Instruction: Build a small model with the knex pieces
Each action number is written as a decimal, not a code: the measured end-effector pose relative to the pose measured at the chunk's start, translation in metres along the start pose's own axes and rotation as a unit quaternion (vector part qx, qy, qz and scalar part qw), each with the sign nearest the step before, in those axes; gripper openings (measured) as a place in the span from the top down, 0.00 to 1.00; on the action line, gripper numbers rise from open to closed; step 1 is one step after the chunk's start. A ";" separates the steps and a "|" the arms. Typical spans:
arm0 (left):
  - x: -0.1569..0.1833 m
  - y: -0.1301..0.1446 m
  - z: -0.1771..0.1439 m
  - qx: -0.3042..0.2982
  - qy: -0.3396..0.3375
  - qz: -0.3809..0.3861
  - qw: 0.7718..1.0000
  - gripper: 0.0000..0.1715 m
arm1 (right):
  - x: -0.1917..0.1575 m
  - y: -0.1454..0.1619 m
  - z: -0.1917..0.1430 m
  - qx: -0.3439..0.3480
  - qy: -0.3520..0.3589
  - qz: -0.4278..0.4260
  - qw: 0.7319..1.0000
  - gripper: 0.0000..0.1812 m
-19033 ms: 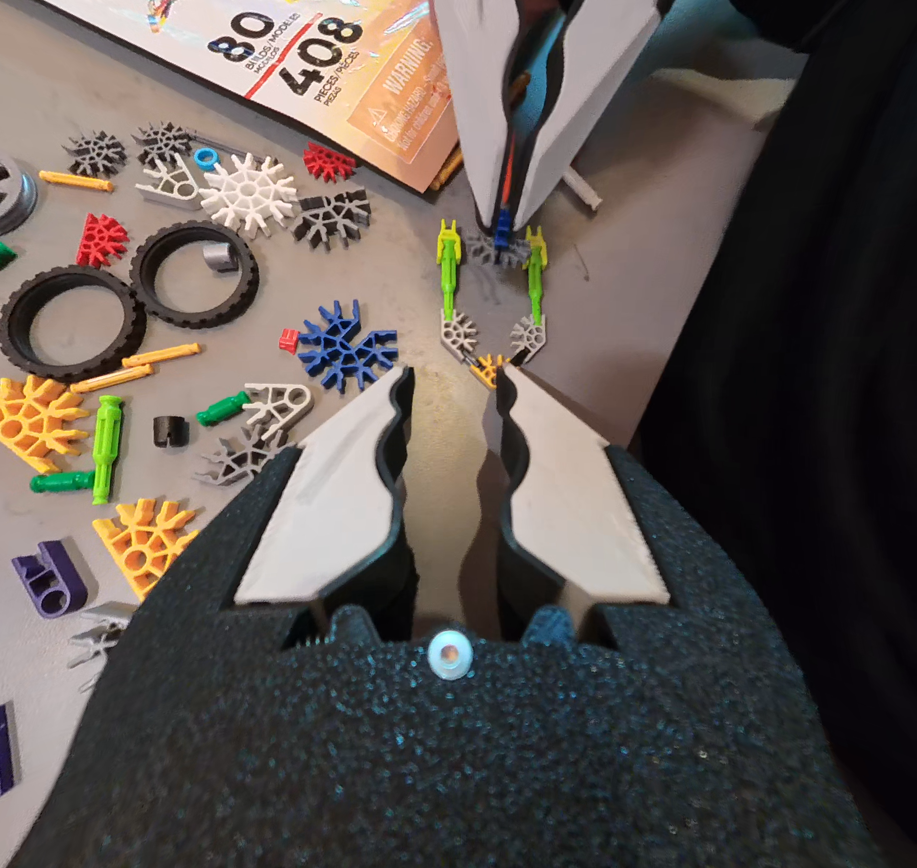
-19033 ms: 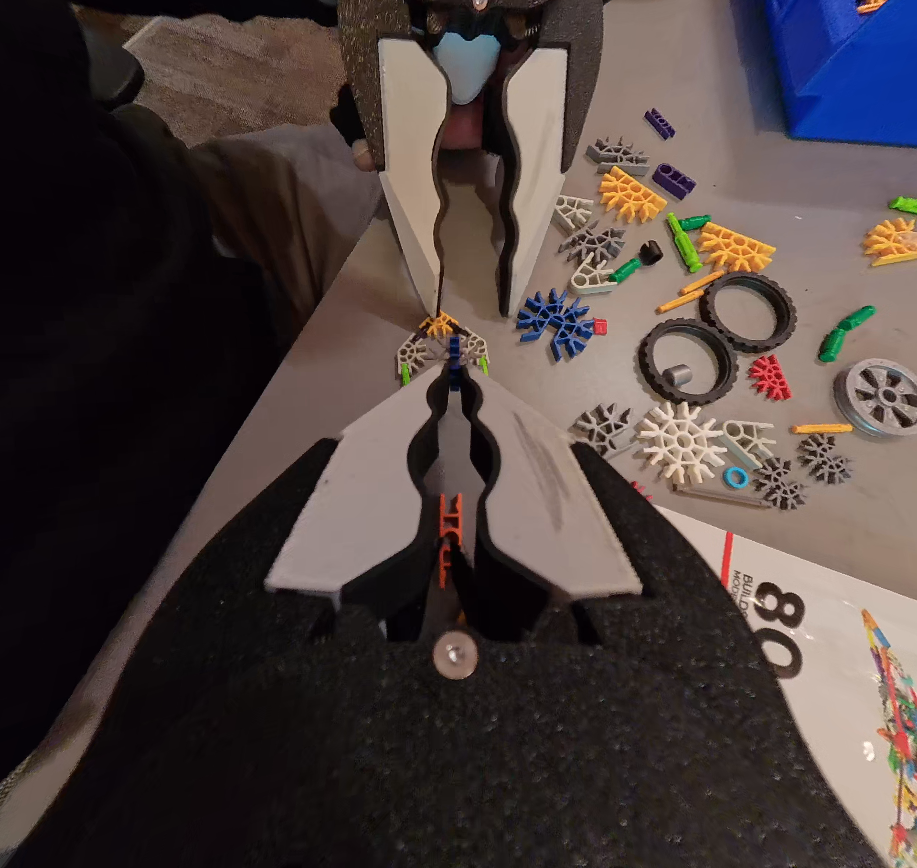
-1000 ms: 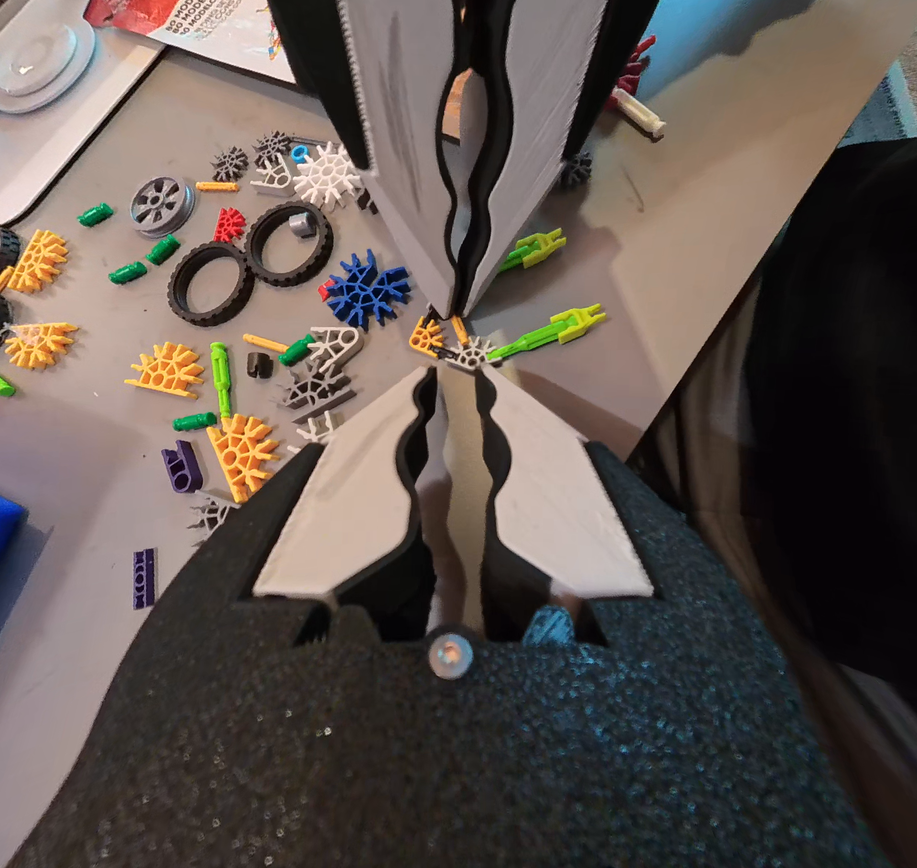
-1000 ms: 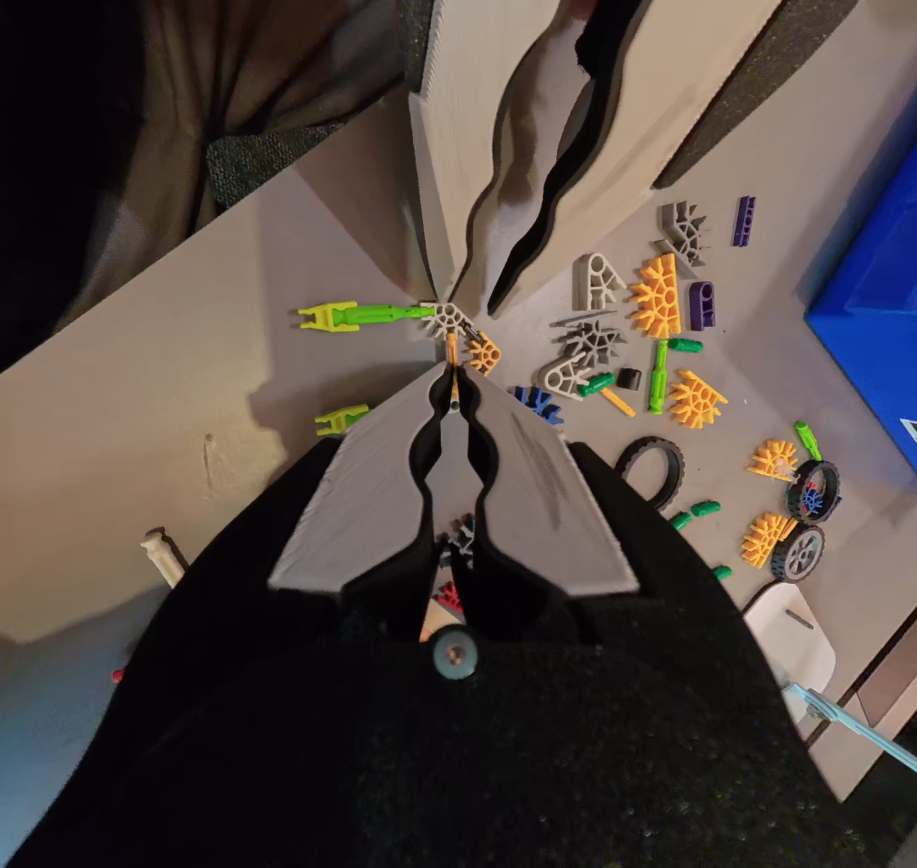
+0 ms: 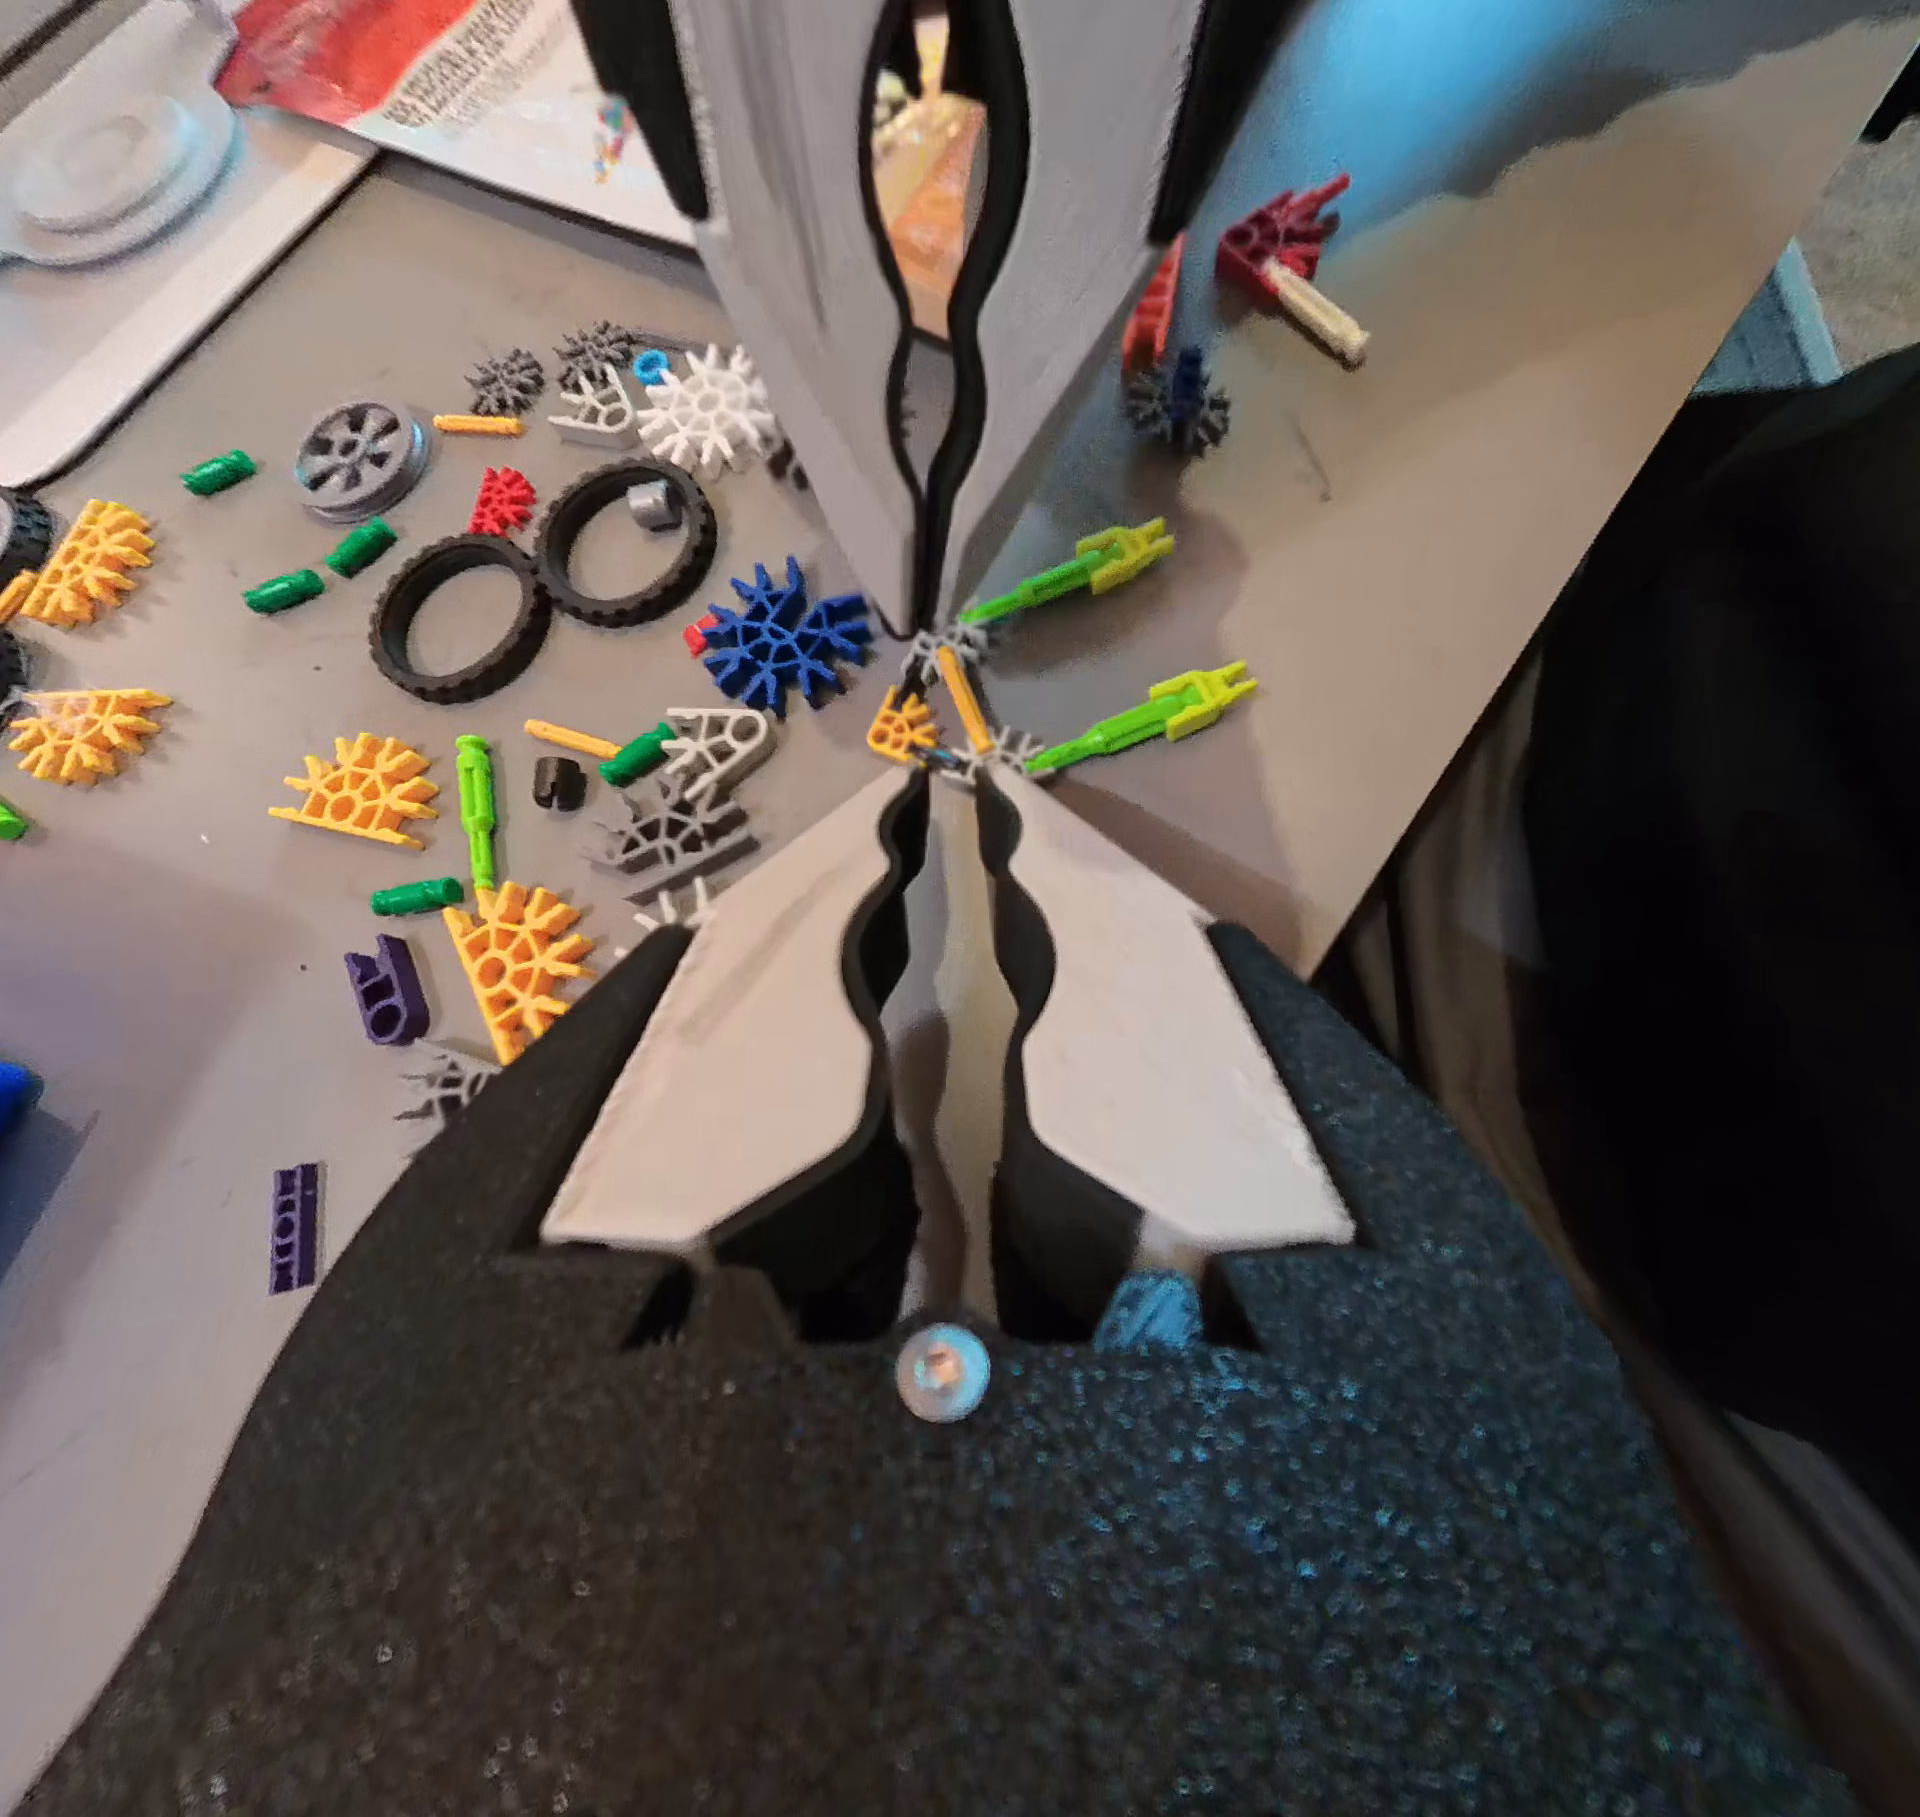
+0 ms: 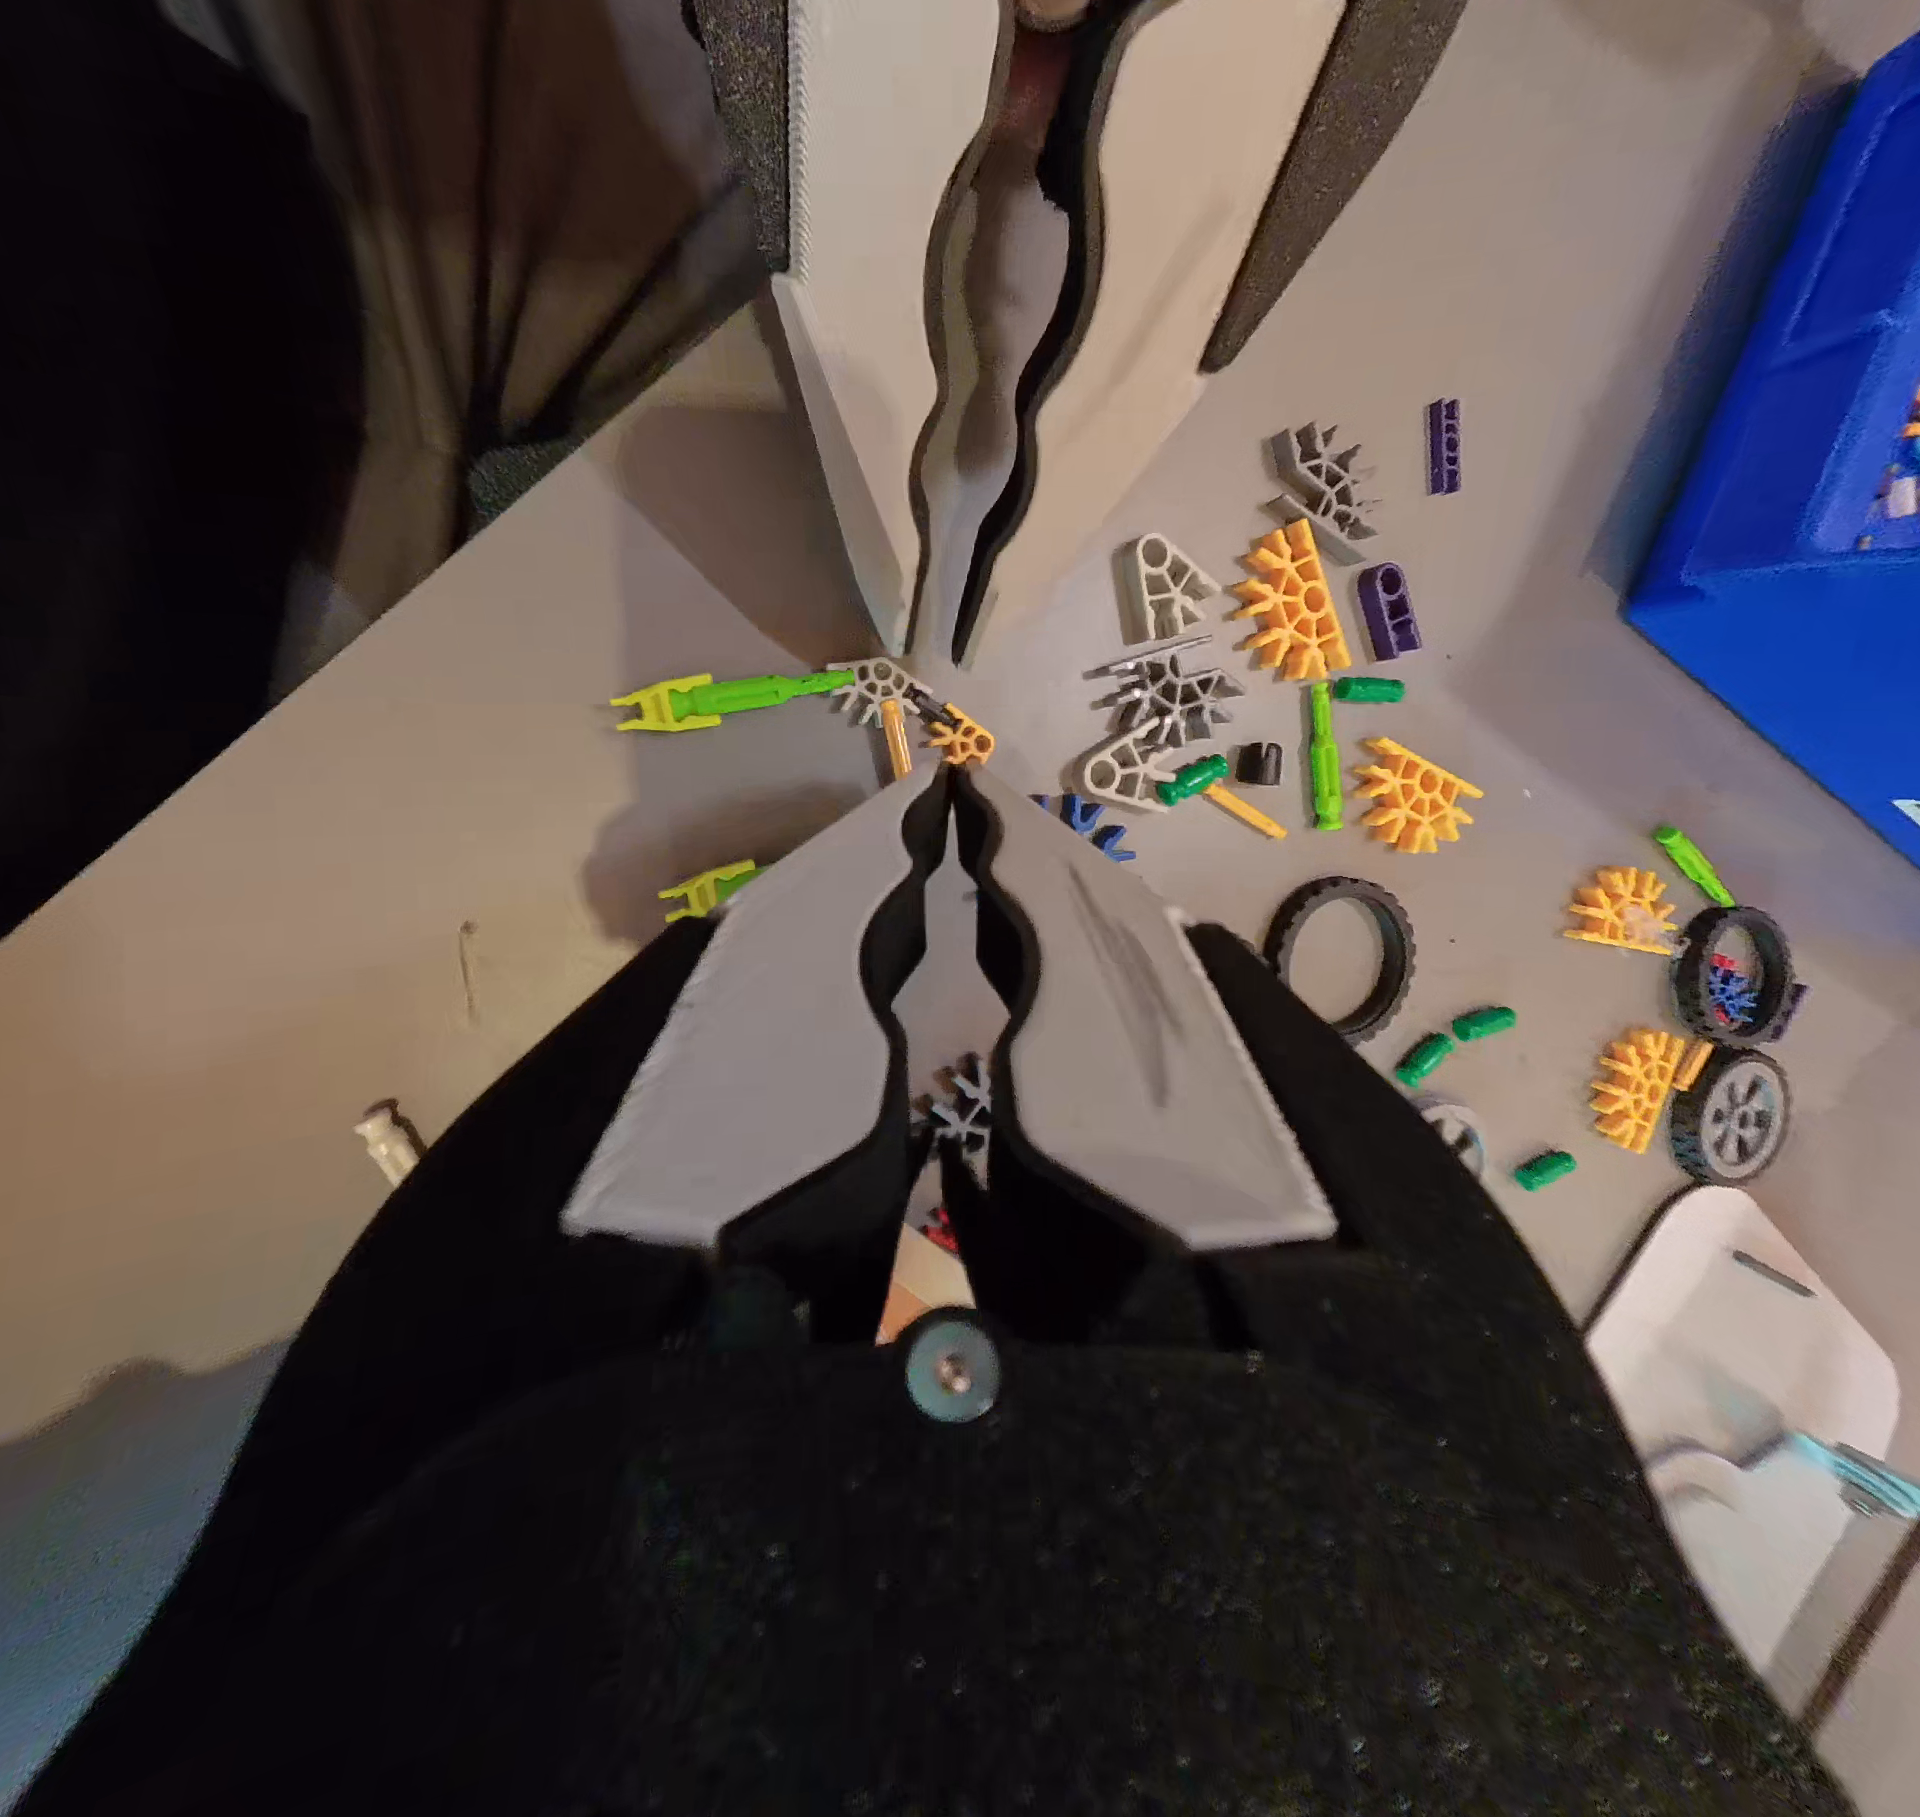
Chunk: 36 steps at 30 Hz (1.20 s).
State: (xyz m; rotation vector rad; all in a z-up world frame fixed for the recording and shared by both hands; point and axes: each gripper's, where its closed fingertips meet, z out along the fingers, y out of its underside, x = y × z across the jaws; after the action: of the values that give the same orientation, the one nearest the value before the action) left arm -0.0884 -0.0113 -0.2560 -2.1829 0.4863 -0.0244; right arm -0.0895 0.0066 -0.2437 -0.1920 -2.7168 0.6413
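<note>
Left tongs (image 5: 951, 780) narrowly parted at a grey connector (image 5: 992, 751), right tongs (image 6: 951, 780) pinched together on a yellow rod (image 6: 896, 741), grey surface (image 6: 416, 780).

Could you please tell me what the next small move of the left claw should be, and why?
Probably close the left claw on the near gray connector at its tips: its jaws stand slightly apart there, while the right claw, jaws together, sits at the far gray connector.

Two black tyres (image 5: 540, 583), blue snowflake connector (image 5: 784, 637), orange connectors (image 6: 1291, 601) (scattered), blue bin (image 6: 1808, 417)
</note>
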 end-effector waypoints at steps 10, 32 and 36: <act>0.005 -0.007 0.012 -0.014 -0.001 0.019 1.000 1.00 | -0.009 0.005 0.012 0.004 -0.044 0.018 0.999 1.00; 0.007 -0.002 0.021 -0.048 0.020 0.003 0.999 1.00 | -0.016 0.009 0.020 -0.034 -0.114 0.054 0.991 1.00; 0.007 -0.002 0.021 -0.047 0.022 0.001 0.999 1.00 | -0.016 0.009 0.020 -0.017 -0.124 0.070 0.990 1.00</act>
State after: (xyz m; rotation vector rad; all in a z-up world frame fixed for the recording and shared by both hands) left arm -0.0775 0.0032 -0.2681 -2.2784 0.5230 -0.0494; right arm -0.0813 0.0028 -0.2692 -0.3347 -2.9751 0.6990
